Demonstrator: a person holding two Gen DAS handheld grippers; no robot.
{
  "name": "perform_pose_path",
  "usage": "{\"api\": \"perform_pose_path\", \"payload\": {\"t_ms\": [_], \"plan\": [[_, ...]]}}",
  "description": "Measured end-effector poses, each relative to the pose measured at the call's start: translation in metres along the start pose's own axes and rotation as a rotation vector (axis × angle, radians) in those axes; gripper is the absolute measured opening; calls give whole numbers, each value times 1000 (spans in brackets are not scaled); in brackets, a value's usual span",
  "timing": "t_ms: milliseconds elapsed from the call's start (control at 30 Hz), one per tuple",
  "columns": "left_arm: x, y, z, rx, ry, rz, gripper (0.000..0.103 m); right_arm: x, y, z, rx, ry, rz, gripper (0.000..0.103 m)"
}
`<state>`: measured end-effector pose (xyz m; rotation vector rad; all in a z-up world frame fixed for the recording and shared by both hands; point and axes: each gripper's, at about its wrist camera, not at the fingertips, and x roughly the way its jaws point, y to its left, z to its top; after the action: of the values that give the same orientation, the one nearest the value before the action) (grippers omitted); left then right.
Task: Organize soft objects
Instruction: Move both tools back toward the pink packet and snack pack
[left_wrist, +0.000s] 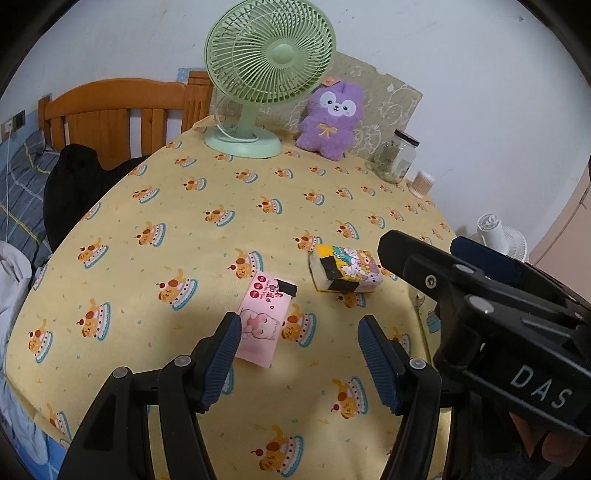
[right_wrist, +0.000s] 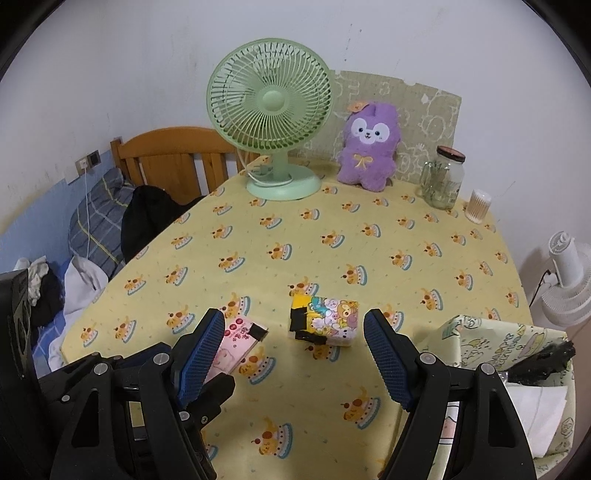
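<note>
On the yellow patterned tablecloth (left_wrist: 155, 206) both tools hang above the near half of the table, and neither grips anything. Starting at the left, the left gripper (left_wrist: 297, 360) has its blue-padded jaws spread wide with only cloth between them; its left finger (left_wrist: 221, 363) overlaps the near corner of the pink tissue pack (left_wrist: 264, 314), which lies flat just ahead of that finger with a black tape strip at its far end, though whether the pad touches it cannot be told. Ahead and a little right of this gripper lies the yellow cartoon tissue pack (left_wrist: 345, 271), banded with black tape and apart from the pink one. To its right, the right gripper (right_wrist: 295, 354) also stands wide open and empty; in its own view the cartoon pack (right_wrist: 325, 319) sits just beyond the gap between its fingers, nearer the right one, while the pink pack (right_wrist: 236, 345) is partly hidden behind its left finger. Just right of the right finger sits a patterned cloth bag (right_wrist: 517, 339) at the table's edge. Well beyond both tools, along the far edge, stand a green fan (right_wrist: 273, 125), a purple plush toy (right_wrist: 371, 144), a glass jar (right_wrist: 443, 177) and a small cotton swab tub (right_wrist: 478, 205).
</note>
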<state>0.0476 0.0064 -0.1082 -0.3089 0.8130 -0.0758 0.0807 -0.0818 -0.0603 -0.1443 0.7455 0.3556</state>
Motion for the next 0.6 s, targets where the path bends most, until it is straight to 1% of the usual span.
{"api": "perform_pose_path", "payload": {"t_ms": [367,600], "plan": [[12,7,-4,-6,20,21,68,19,-4,-7,18,37,11,80],[22,4,-6,9,37,26,68,29,-7,-11,24,56,13,80]]}}
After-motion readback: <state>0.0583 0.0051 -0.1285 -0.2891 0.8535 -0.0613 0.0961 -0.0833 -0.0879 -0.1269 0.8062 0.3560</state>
